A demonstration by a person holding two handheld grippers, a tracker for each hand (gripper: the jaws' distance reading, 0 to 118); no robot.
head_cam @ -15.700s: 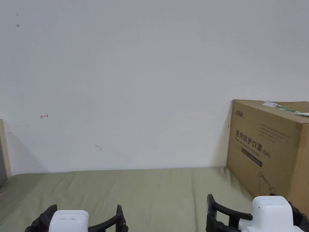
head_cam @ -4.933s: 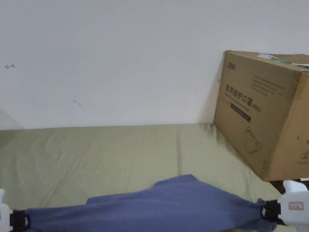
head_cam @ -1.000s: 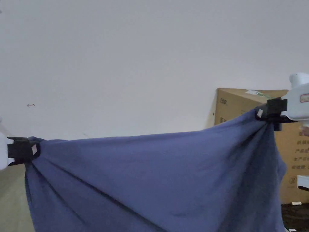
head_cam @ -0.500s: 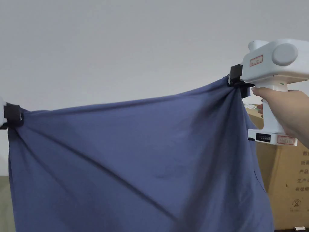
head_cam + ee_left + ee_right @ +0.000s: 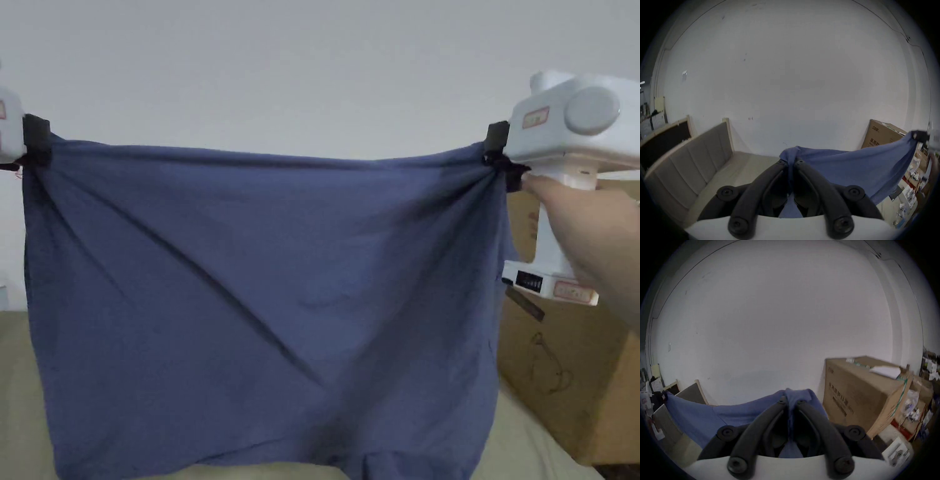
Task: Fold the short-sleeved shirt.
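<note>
The blue short-sleeved shirt [image 5: 262, 300] hangs spread in the air in front of me, its top edge stretched level between both grippers. My left gripper [image 5: 39, 142] is shut on the shirt's upper left corner at the head view's left edge. My right gripper [image 5: 500, 153], held by a hand [image 5: 587, 225], is shut on the upper right corner. In the left gripper view the black jaws [image 5: 791, 162] pinch bunched blue cloth [image 5: 851, 165]. In the right gripper view the jaws [image 5: 790, 400] clamp the cloth [image 5: 730, 412] likewise. The shirt's lower edge hangs just above the bed.
An olive-green sheeted bed [image 5: 531, 437] lies below the shirt. A large cardboard box [image 5: 575, 375] stands at the right against the white wall [image 5: 312, 62]. A padded headboard [image 5: 693, 155] rises at the left. Cluttered boxes and packets [image 5: 916, 410] sit on the floor to the right.
Both grippers have risen with the shirt off the bed. In the last half second the left one came up level with the right, so the top edge now runs flat.
</note>
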